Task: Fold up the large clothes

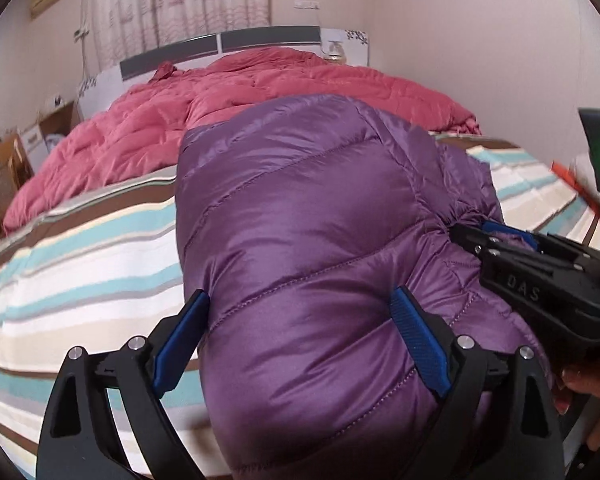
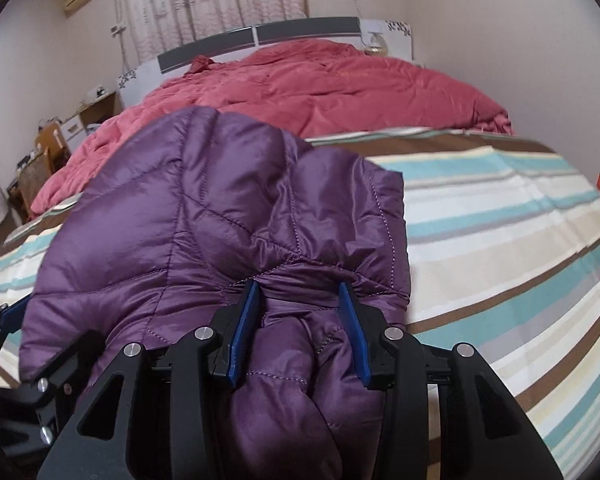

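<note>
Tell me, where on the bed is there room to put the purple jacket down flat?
Bare striped sheet lies right of the purple jacket, bordered by the red quilt behind and the bed's near edge. A narrower bare strip lies left of the jacket. It is crowded by the headboard, where the quilt is heaped.

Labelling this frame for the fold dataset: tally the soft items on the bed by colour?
Purple: 1, the puffer jacket, with both hand-held grippers on it
Pink-red: 1, the quilt bunched toward the headboard
Striped (teal, white, brown, beige): 1, the bed sheet under both
Total: 3
</note>
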